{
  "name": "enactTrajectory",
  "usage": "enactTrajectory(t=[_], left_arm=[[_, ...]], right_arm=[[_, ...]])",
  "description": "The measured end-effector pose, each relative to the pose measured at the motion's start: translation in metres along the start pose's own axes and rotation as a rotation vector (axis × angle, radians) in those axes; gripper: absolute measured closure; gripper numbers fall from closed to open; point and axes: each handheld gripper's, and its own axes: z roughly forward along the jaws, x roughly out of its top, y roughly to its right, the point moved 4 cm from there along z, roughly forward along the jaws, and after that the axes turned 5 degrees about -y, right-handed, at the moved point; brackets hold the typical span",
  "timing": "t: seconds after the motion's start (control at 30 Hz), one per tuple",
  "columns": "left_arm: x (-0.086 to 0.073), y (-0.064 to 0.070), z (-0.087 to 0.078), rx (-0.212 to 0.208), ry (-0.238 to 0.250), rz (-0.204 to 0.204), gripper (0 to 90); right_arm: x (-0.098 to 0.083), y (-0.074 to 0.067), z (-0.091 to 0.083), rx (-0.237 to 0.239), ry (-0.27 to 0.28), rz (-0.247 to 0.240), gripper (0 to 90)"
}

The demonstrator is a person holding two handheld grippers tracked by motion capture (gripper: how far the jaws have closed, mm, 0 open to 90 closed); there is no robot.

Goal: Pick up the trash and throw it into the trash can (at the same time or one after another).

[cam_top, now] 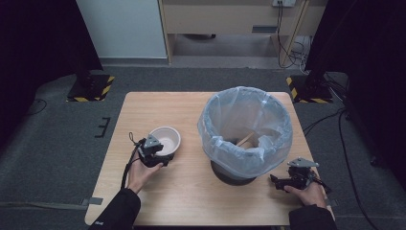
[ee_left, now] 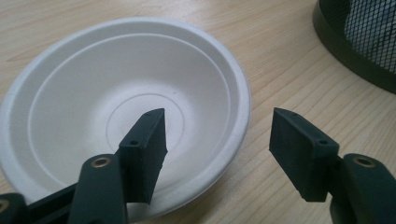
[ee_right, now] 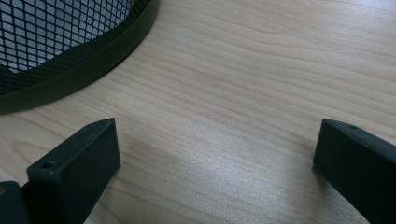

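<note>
One white bowl (cam_top: 166, 139) sits near the tabletop's (cam_top: 191, 191) left edge, its rim between the left gripper's (ee_left: 217, 140) parted, unclamped jaws. One lined bin (cam_top: 245, 130) hides unclear scraps inside. The right gripper (ee_right: 215, 158), jaws wide apart, rests by the right edge.

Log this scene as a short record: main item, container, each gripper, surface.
main item: white paper bowl, upright and empty on the table
container: mesh bin lined with a clear bag, right of the bowl, scraps inside
left gripper: open, one jaw over the inside of the bowl, the other outside its rim, rim between them, not clamped
right gripper: open, nothing between the jaws, low over bare wood near the bin's base
surface: light wooden table
</note>
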Motion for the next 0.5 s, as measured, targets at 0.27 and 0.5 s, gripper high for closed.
enactTrajectory(t=[0.27,0.5], left_arm=[[-0.003,-0.0011,0.005,0.019,-0.038,0.021,47.1],[-0.0023,0.0001,0.0048,0.03,-0.059,0.042,62.1]], right_arm=[[0.0,0.0,0.0,0.0,0.0,0.0,0.8],[-0.0001,-0.0004,0.0,0.0,-0.001,0.004,0.8]])
